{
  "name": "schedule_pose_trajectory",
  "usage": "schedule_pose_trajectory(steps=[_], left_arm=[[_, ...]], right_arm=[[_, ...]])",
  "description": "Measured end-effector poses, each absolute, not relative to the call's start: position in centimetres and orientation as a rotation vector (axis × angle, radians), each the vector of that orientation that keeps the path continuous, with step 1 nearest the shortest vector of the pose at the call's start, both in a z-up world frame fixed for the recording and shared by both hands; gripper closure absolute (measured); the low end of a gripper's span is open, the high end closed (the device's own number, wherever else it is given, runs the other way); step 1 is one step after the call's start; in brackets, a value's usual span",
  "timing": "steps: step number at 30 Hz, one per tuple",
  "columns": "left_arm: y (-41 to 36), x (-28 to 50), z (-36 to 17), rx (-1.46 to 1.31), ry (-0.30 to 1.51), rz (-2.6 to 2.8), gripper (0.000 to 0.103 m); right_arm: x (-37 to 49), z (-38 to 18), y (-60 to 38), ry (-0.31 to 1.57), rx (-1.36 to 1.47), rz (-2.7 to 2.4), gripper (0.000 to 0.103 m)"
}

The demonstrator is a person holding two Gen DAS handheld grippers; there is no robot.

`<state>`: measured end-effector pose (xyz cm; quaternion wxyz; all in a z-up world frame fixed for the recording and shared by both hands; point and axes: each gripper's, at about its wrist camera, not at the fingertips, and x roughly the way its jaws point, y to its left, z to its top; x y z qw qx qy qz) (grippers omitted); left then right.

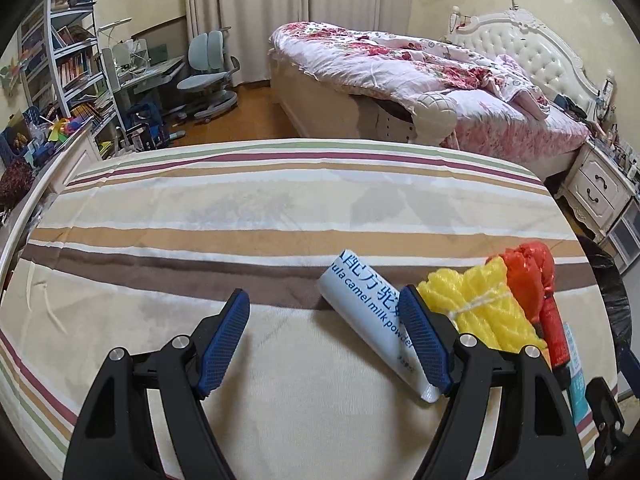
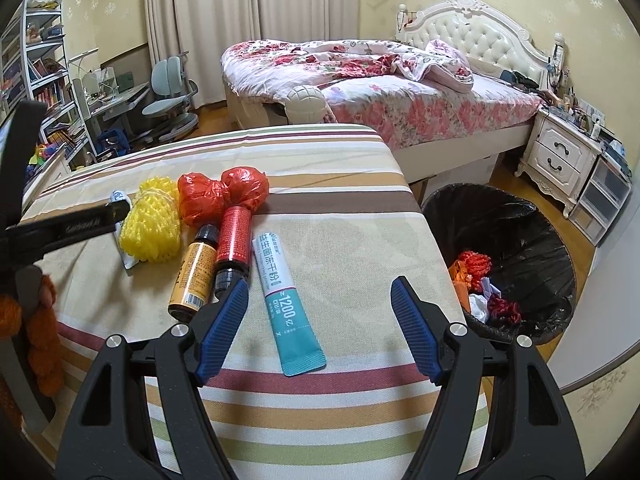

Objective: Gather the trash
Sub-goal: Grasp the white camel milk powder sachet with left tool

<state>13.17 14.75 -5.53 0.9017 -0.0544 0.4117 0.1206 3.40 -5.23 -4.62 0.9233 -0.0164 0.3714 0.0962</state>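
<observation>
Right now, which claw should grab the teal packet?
Right. The teal packet lies between the open right claw, beside the bin. The left claw sits by the white packet instead.

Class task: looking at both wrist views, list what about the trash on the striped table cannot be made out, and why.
- White sachet: left view, label partly behind gripper finger; right view, mostly behind yellow net.
- Bin contents: right view, lower part hidden by rim.
- Orange bottle: label too small.
</observation>
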Motion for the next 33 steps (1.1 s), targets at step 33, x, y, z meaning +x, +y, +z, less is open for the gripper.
schedule_pose_trajectory(steps=[33], left_arm=[[15.1, 5.8, -4.8, -0.095, 0.879, 0.146, 0.031]], right_arm=[[2.0, -4.9, -5.0, 0.76, -0.045, 0.2, 0.031]])
